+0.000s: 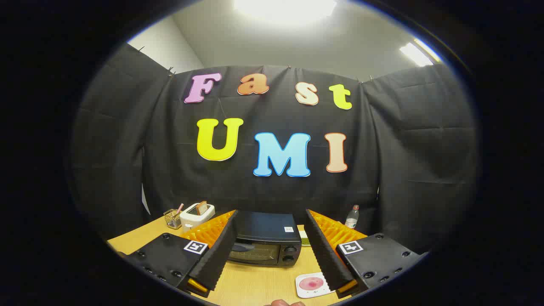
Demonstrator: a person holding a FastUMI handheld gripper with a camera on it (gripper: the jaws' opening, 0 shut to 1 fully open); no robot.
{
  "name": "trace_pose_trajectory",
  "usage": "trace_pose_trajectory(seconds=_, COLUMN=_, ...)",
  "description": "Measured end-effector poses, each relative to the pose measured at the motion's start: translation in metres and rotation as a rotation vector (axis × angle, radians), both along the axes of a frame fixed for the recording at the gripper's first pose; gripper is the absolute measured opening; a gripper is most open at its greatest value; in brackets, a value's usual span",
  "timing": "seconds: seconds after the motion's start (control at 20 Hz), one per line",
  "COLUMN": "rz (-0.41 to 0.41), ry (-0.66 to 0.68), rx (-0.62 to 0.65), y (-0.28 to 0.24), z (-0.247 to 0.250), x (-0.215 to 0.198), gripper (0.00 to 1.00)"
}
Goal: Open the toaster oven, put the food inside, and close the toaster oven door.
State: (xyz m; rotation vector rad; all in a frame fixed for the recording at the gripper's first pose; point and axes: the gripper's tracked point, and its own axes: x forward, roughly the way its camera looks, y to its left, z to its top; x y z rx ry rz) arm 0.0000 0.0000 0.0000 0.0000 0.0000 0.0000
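Two fingers of the gripper (272, 250) stand spread wide and hold nothing, framing the toaster oven (264, 239), which sits on the wooden table (255, 284) just beyond the tips with its door shut. The food, a pink round on a white plate (312, 284), lies near the right finger, in front of the oven's knobs. A white toaster (196, 214) with a slice in it, a wire basket (172, 218) and a water bottle (352, 216) stand further back. The likely risk is in the door pull: the handle is thin and dark against the glass, so a finger could slip off it or drag the whole oven forward. The plate also lies close to where the door drops, so the door may strike it.
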Motion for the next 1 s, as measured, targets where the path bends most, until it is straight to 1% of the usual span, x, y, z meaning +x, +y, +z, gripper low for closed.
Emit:
trace_pose_trajectory(seconds=0.7, rz=-0.035, ry=0.031, rx=0.009, y=-0.015, z=-0.008, x=0.000, gripper=0.96)
trace_pose_trajectory(seconds=1.0, rz=-0.007, ry=0.024, rx=0.004, y=-0.008, z=-0.005, x=0.006, gripper=0.96)
